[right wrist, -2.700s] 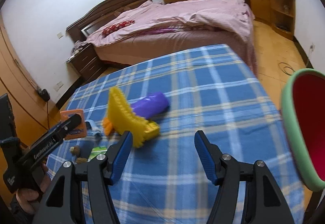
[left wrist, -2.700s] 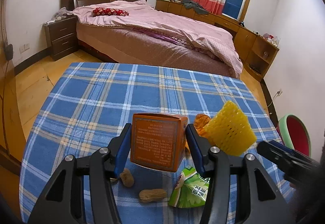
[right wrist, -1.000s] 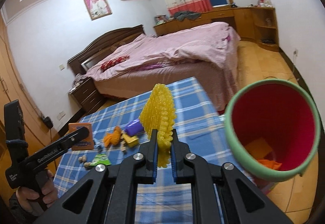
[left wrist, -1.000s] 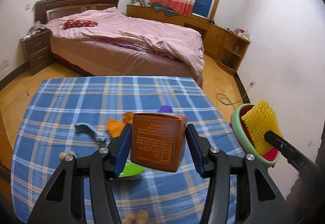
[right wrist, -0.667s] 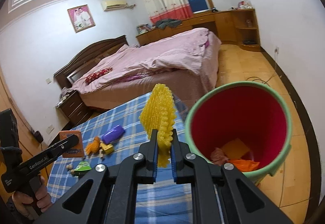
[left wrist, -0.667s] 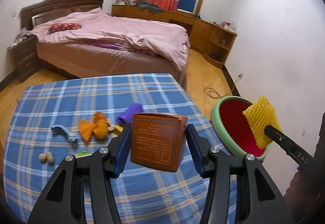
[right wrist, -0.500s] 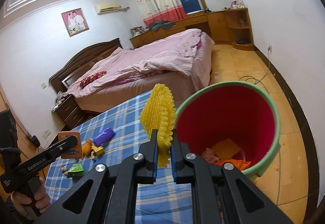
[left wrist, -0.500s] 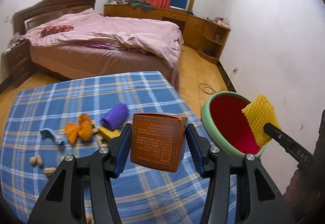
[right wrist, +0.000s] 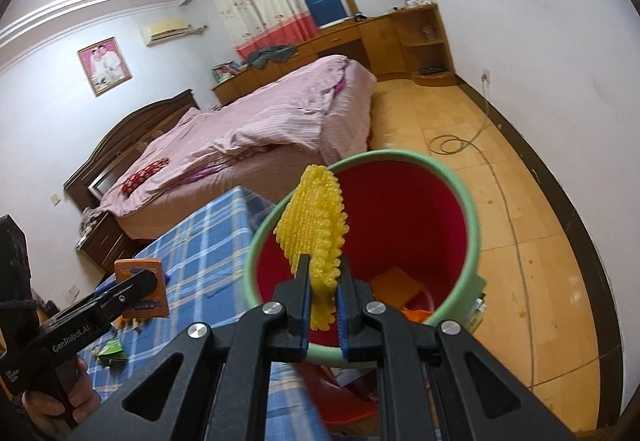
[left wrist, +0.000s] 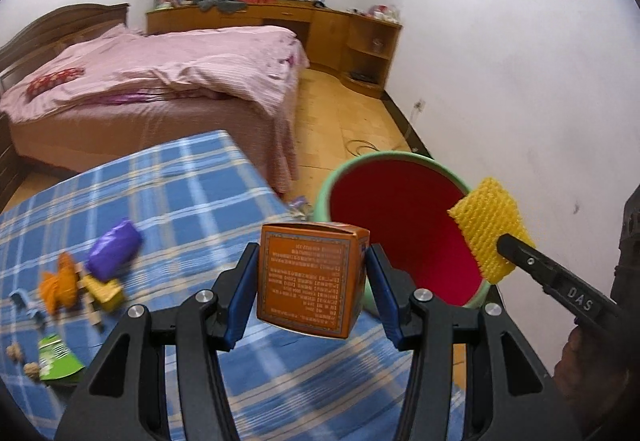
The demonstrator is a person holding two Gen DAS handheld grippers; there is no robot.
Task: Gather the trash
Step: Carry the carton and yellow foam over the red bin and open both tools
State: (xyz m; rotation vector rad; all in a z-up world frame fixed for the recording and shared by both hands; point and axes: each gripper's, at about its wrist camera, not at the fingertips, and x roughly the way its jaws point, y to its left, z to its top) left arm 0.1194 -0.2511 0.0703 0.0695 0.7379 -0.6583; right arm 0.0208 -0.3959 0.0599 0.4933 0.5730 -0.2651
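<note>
My left gripper (left wrist: 312, 291) is shut on an orange carton (left wrist: 310, 277), held above the right end of the blue plaid table (left wrist: 192, 201). The carton (right wrist: 140, 291) also shows at the left of the right wrist view. My right gripper (right wrist: 323, 299) is shut on a yellow foam net (right wrist: 314, 225), which hangs over the mouth of the red bin with a green rim (right wrist: 466, 209). The left wrist view has that net (left wrist: 488, 225) above the bin's right rim (left wrist: 384, 157). Orange and yellow scraps lie at the bin's bottom.
On the table lie a purple wrapper (left wrist: 114, 249), an orange peel (left wrist: 60, 285), a yellow block (left wrist: 102, 291), a green packet (left wrist: 56, 357), a blue clip and peanuts. A bed (left wrist: 160, 81) stands behind. A cable (right wrist: 452, 143) lies on the wooden floor.
Both grippers have swung right from the table toward the bin. The net went from beside the bin to over its mouth. The carton has come close to the bin's left rim.
</note>
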